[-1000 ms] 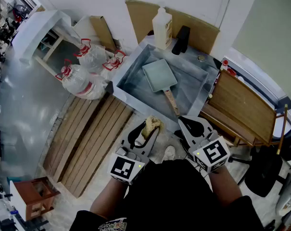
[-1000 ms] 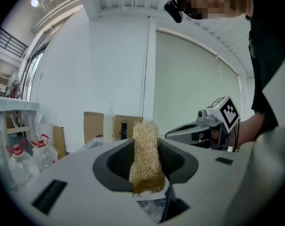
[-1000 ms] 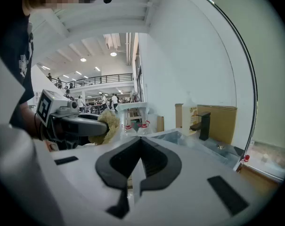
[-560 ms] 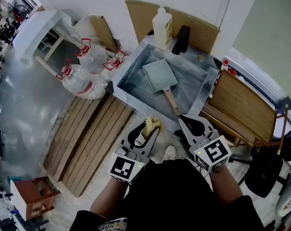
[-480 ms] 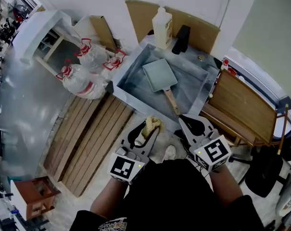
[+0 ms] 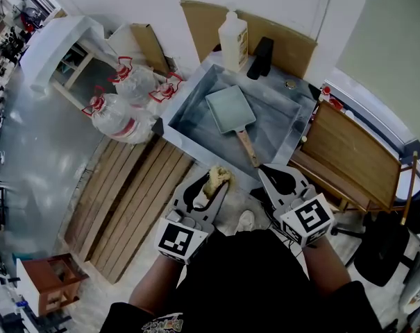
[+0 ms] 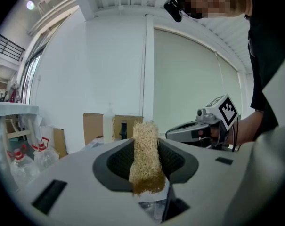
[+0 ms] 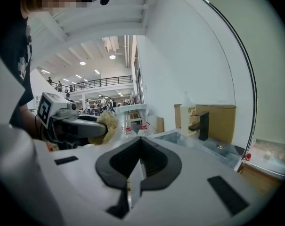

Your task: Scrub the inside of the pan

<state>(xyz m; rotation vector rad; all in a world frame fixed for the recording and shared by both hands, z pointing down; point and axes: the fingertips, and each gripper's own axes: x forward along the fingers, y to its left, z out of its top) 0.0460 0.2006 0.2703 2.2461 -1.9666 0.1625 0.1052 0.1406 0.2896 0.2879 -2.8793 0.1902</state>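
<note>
Left gripper (image 6: 215, 188): clamps a coarse tan scrubber (image 6: 219, 177) between its pads, fibrous end poking out past the jaw tips, probably to bring fibres rather than plastic against the metal.

Right gripper (image 6: 268, 175): shuts fully on nothing, jaws pressed together, and hangs just beside the other. Seems kept free to steady the pan by its handle, and would need to open first.

Holds both short of the near edge of the sink (image 6: 189, 120), over the floor and well apart from the pan.

Shows the pan (image 6: 230, 107), pale and rectangular, lying flat and open side up near the middle of the sink. Shows its wooden handle (image 6: 248, 148) running toward the near right edge, handy for the empty gripper. Looks set down that way to face the inside up toward the scrubber and to keep any mess within the basin.

Shows a white bottle (image 6: 234, 39) and a black tap (image 6: 262, 57) side by side at the far edge of the sink, clear of the working space.

Suggests scrubbing not yet begun: no contact between scrubber and pan, and a reach forward and down needed first.
</note>
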